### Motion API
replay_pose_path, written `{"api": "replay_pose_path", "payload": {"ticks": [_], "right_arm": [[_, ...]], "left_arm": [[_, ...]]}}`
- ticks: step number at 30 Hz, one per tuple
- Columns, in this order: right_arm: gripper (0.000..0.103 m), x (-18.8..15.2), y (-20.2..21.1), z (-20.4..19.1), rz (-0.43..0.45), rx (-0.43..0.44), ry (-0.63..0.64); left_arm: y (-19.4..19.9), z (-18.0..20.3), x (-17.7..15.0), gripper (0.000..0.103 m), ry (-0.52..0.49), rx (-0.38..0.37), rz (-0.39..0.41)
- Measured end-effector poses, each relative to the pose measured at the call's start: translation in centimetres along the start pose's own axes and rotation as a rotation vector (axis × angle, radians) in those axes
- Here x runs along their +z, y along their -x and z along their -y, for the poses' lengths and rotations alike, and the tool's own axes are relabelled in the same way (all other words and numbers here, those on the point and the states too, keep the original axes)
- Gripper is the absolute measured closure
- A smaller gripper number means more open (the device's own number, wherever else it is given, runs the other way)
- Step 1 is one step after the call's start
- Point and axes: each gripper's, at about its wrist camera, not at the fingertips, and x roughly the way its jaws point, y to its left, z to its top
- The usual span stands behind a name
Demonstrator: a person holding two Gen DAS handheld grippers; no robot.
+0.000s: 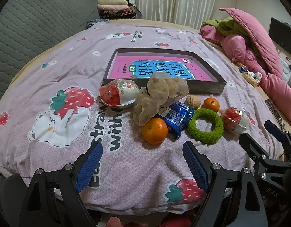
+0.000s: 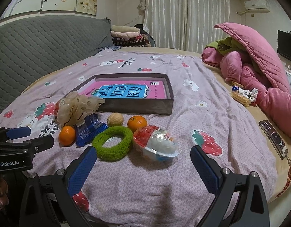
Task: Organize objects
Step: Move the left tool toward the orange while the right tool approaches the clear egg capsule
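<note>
A pile of small objects lies on the bed in front of a shallow dark box point(image 1: 206, 88) point(image 2: 138, 106) that holds a pink book point(image 1: 164, 66) point(image 2: 126, 91). In the pile are two oranges point(image 1: 155, 131) point(image 1: 211, 104), a green ring scrunchie point(image 1: 205, 126) point(image 2: 113, 143), a blue snack packet point(image 1: 176, 119) point(image 2: 89, 131), a walnut point(image 1: 193, 102) point(image 2: 115, 119), a beige scrunchie point(image 1: 158, 96) point(image 2: 77, 107) and two red-and-white plastic eggs point(image 1: 118, 92) point(image 2: 156, 143). My left gripper point(image 1: 142, 166) is open and empty, just short of the near orange. My right gripper point(image 2: 143, 168) is open and empty, just short of the near egg.
The bed has a lilac strawberry-print cover point(image 1: 56, 79). A grey quilted headboard point(image 1: 32, 26) stands at the left. Pink and green bedding point(image 2: 258, 66) is heaped at the right, with a phone point(image 2: 274, 139) and a snack pack point(image 2: 241, 96) near the right edge.
</note>
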Motion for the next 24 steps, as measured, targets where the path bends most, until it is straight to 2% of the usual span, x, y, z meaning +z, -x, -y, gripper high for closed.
{"api": "replay_pose_path", "payload": {"ticks": [16, 24], "right_arm": [[0.003, 0.0, -0.1, 0.6, -0.009, 0.006, -0.004], [0.003, 0.0, -0.8, 1.6, -0.031, -0.022, 0.012]], "left_arm": [[-0.4, 0.3, -0.1, 0.016, 0.002, -0.004, -0.012], [-1.3, -0.1, -0.1, 0.016, 0.007, -0.008, -0.033]]}}
